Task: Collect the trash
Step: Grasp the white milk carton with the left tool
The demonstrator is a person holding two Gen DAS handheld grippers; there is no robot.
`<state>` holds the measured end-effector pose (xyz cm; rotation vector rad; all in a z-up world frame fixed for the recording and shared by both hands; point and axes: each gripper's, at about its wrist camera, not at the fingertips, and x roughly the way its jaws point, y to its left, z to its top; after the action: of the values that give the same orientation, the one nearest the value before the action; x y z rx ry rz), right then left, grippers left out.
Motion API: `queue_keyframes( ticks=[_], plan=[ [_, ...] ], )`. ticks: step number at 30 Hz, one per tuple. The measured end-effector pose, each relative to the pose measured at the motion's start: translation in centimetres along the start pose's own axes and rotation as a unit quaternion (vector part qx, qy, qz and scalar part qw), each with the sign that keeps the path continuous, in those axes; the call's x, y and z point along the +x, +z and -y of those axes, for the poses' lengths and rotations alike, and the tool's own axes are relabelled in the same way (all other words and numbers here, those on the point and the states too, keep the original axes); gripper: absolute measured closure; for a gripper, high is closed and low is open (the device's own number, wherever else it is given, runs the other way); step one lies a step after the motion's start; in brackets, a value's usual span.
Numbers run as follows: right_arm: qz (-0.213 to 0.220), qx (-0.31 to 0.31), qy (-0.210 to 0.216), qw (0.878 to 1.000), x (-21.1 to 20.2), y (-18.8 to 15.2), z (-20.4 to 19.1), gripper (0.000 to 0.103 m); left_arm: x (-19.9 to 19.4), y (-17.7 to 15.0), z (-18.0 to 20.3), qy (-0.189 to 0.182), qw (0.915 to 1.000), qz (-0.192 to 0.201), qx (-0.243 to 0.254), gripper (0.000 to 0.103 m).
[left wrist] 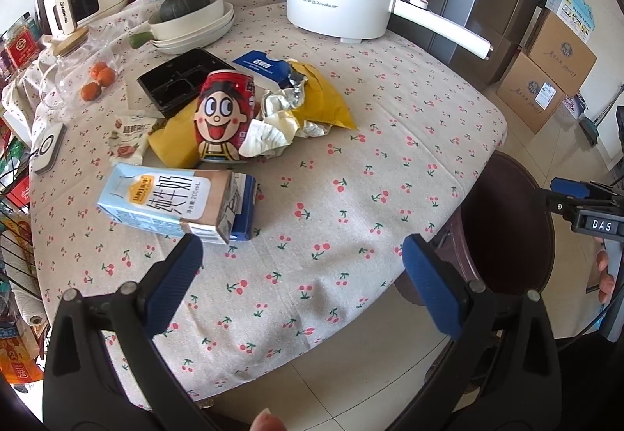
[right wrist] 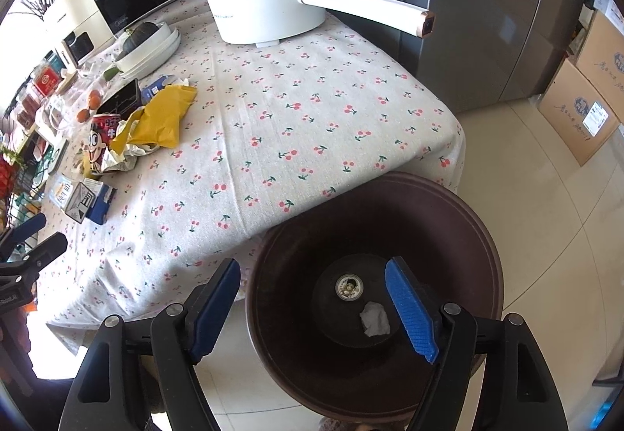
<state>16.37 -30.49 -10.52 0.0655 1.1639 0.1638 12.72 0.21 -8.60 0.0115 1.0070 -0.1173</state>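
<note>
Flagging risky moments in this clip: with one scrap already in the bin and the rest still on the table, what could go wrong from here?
1. The red can stands upright with foil wrappers leaning on it; pulling those may topple it.
2. The milk carton lies partly on a blue box, so the open left gripper could drag both.
3. The brown bin sits low beside the table edge; a poorly aimed release from the open right gripper could miss.

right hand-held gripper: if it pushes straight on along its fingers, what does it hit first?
Most likely the inside of the brown bin. The right hand-held gripper hangs open over its mouth, nothing between the jaws, and the white crumpled scrap lies on the bottom just off that line. Depth is hard to judge.
</note>
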Motion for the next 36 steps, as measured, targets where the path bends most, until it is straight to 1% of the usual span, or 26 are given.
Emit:
queue_keyframes(
  ticks=[6,11,14,16,18,20,22,24,26,30,32,34,36],
  plan=[
    [0.007,-0.017,0.01,1.0,-0.1,1.1,-2.7,0.019,0.3,-0.1,-3.1,0.02,0.9994,-0.014,-0.025,0.001],
    [0.007,-0.032,0.018,0.999,0.1,1.8,-4.6,0.019,1.3,0.2,-6.4,0.044,0.9951,-0.039,-0.08,0.001],
    [0.006,-0.041,0.018,0.999,0.3,2.0,-5.5,0.019,1.6,0.6,-8.3,0.04,0.9913,-0.04,-0.119,0.001],
    [0.006,-0.044,0.018,0.999,0.4,2.3,-5.9,0.019,1.6,1.0,-9.0,0.041,0.9906,-0.033,-0.126,0.001],
    [0.007,-0.045,0.02,0.999,0.4,2.6,-6.3,0.019,2.1,1.4,-9.4,0.05,0.9902,-0.037,-0.125,0.001],
    [0.007,-0.046,0.022,0.999,0.6,2.9,-6.5,0.019,2.7,1.5,-10.2,0.051,0.9865,-0.044,-0.149,0.001],
    [0.006,-0.047,0.023,0.999,0.8,3.1,-6.8,0.018,3.3,1.7,-11.2,0.051,0.9802,-0.048,-0.186,0.001],
    [0.004,-0.051,0.022,0.998,1.1,3.2,-7.1,0.018,3.7,2.2,-11.7,0.066,0.9731,-0.04,-0.217,0.001],
    [0.001,-0.056,0.018,0.998,1.4,3.2,-7.2,0.018,4.0,2.7,-11.7,0.083,0.9677,-0.033,-0.236,0.001],
    [-0.006,-0.057,0.01,0.998,2.1,3.2,-7.0,0.018,5.7,3.3,-11.1,0.126,0.9583,-0.032,-0.254,0.001],
    [-0.009,-0.059,0.007,0.998,2.3,3.1,-6.8,0.018,6.8,3.3,-11.0,0.145,0.9558,-0.041,-0.252,0.001],
    [-0.011,-0.061,0.003,0.998,2.5,3.1,-6.7,0.018,7.4,3.0,-10.9,0.151,0.9553,-0.05,-0.249,0.001],
    [-0.012,-0.063,0.002,0.998,2.6,3.0,-6.6,0.018,7.2,2.6,-11.1,0.145,0.9566,-0.053,-0.247,0.001]
  ],
)
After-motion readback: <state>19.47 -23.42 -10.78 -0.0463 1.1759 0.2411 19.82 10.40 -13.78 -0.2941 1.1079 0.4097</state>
